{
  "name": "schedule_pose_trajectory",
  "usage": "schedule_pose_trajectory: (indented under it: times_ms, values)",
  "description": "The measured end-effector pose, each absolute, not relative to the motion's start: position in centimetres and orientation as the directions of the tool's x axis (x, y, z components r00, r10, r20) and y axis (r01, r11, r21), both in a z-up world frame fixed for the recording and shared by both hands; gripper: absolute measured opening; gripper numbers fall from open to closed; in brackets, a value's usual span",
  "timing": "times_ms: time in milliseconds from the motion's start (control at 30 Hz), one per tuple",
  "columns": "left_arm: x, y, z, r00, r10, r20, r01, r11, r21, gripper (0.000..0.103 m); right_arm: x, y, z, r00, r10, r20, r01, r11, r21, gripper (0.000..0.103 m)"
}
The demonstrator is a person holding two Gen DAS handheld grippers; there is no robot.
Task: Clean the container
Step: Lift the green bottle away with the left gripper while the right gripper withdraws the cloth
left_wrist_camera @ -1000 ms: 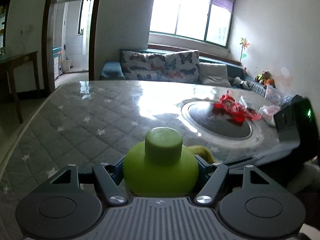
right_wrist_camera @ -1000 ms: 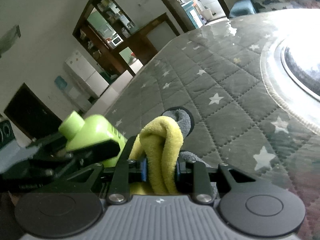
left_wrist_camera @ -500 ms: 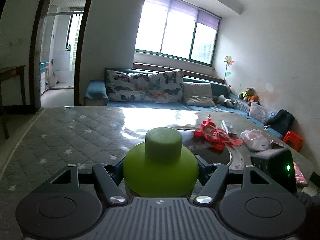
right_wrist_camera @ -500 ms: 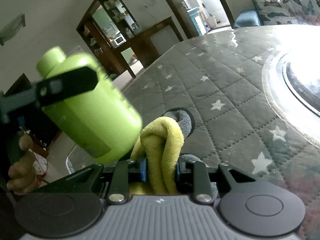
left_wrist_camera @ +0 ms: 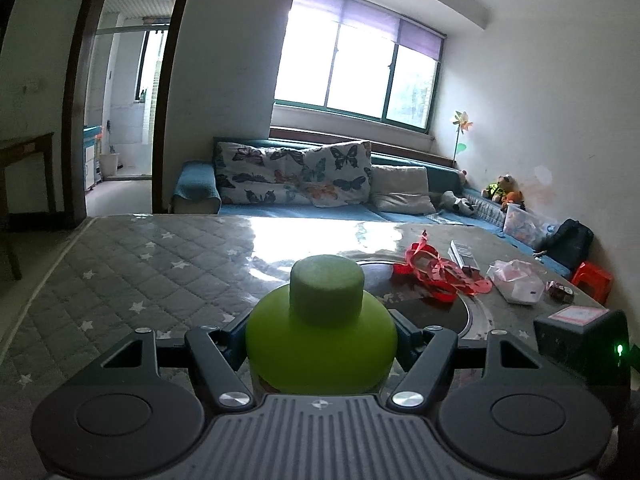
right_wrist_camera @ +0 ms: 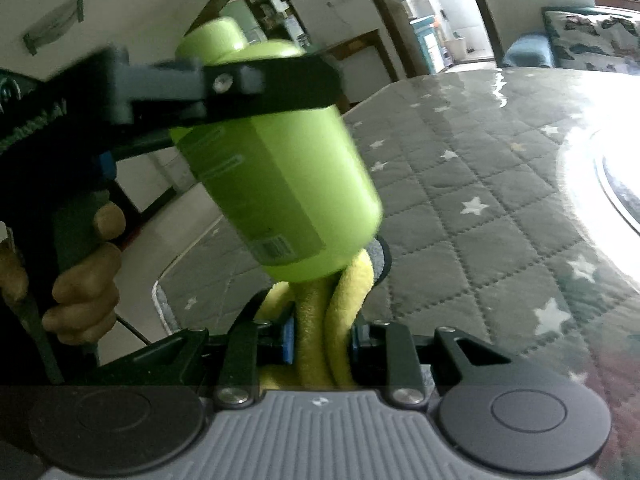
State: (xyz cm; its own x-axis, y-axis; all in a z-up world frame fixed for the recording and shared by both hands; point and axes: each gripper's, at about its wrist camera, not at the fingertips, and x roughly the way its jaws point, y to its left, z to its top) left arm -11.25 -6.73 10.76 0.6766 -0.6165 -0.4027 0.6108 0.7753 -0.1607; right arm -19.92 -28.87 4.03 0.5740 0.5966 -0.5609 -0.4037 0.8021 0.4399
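Note:
My left gripper [left_wrist_camera: 322,340] is shut on a lime-green capped bottle [left_wrist_camera: 320,332], held above the table with its cap pointing forward. In the right wrist view the same bottle [right_wrist_camera: 276,184] hangs tilted in the air, clamped near its shoulder by the left gripper [right_wrist_camera: 256,80], its base just above the cloth. My right gripper [right_wrist_camera: 322,344] is shut on a folded yellow cloth [right_wrist_camera: 344,308] with a grey patch behind it.
The table has a grey quilted star cover [left_wrist_camera: 152,272] with a round dark glass inset [left_wrist_camera: 424,304]. Red ribbon [left_wrist_camera: 436,272], a plastic bag [left_wrist_camera: 516,280] and a small box lie at its right. A sofa [left_wrist_camera: 320,196] stands behind.
The left gripper has lifted the bottle up off the table and brought it closer over the cloth. The right gripper and cloth have stayed about where they were.

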Motion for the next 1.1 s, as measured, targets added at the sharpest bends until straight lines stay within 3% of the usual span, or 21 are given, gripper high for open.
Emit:
schedule_pose_trajectory:
  times_ms: [333, 833, 1100]
  values:
    - [-11.4, -7.0, 11.1, 0.659, -0.643, -0.390, 0.630, 0.755, -0.182, 0.071, -20.3, -31.6, 4.0, 0.643, 0.545, -0.538, -0.300, 0.825, 0.478, 0.023]
    - [-11.2, -7.5, 11.3, 0.666, -0.643, -0.377, 0.627, 0.757, -0.184, 0.071, -20.9, -28.2, 4.5, 0.574, 0.620, -0.535, -0.437, 0.784, 0.441, 0.022]
    - [-10.9, -7.3, 11.1, 0.671, -0.632, -0.387, 0.620, 0.765, -0.175, 0.071, -21.4, -30.4, 4.4, 0.610, 0.582, -0.538, -0.372, 0.810, 0.454, 0.022]
